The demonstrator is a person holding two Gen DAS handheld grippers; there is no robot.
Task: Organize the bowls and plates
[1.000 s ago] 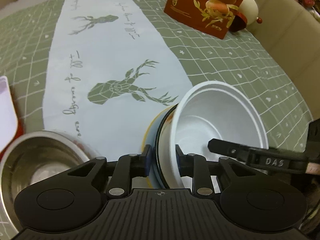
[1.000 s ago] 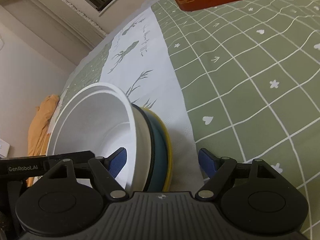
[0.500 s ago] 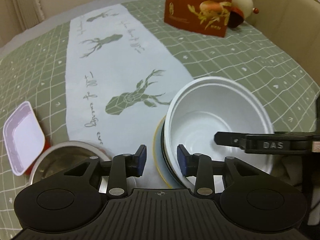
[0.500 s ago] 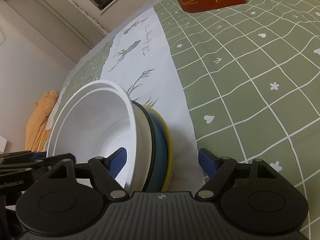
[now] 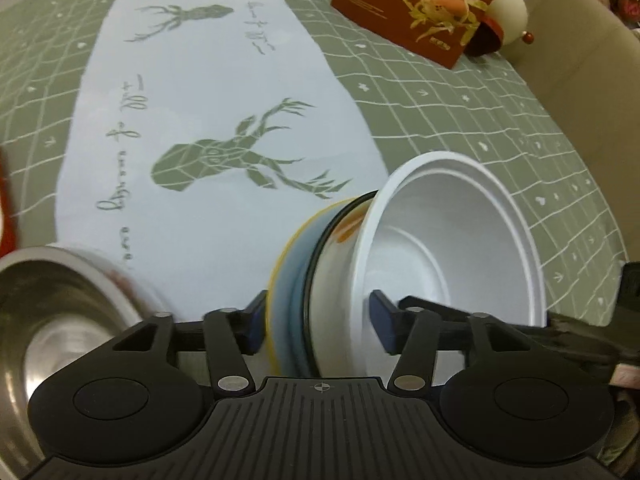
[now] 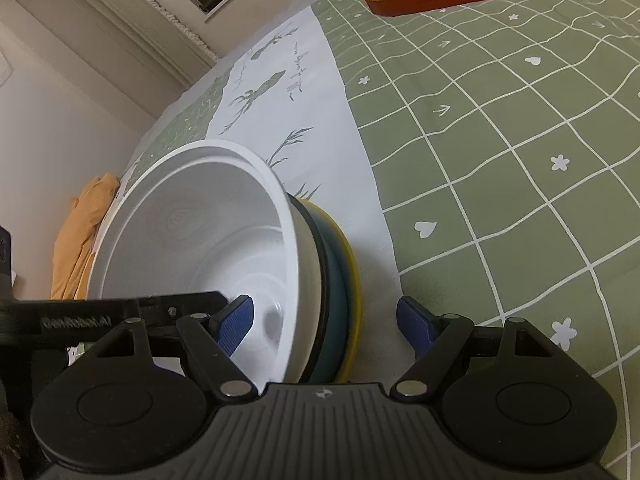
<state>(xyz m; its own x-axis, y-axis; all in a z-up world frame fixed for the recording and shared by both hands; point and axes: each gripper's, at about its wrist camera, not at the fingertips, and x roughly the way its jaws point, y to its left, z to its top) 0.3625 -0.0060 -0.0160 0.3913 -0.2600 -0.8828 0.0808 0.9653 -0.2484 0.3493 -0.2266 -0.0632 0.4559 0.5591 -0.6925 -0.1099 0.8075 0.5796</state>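
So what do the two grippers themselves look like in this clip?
Both are the same build: matte black, with a ribbed centre plate bearing a small crosshair mark, two round discs, and linkage arms with silver pivot pins. The left gripper and right gripper have blue finger pads. White lettering shows on one side bar. No cables or sleeves visible.

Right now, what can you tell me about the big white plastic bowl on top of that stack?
The big white plastic bowl is smooth, matte and looks empty, with a rolled rim and stepped rings toward its base. It sits nested in a stack: a white dish with a dark rim, then a blue plate with a yellow edge beneath. The left gripper straddles the stack's edge, its jaws opening; the right gripper straddles the other side, pads apart from it.
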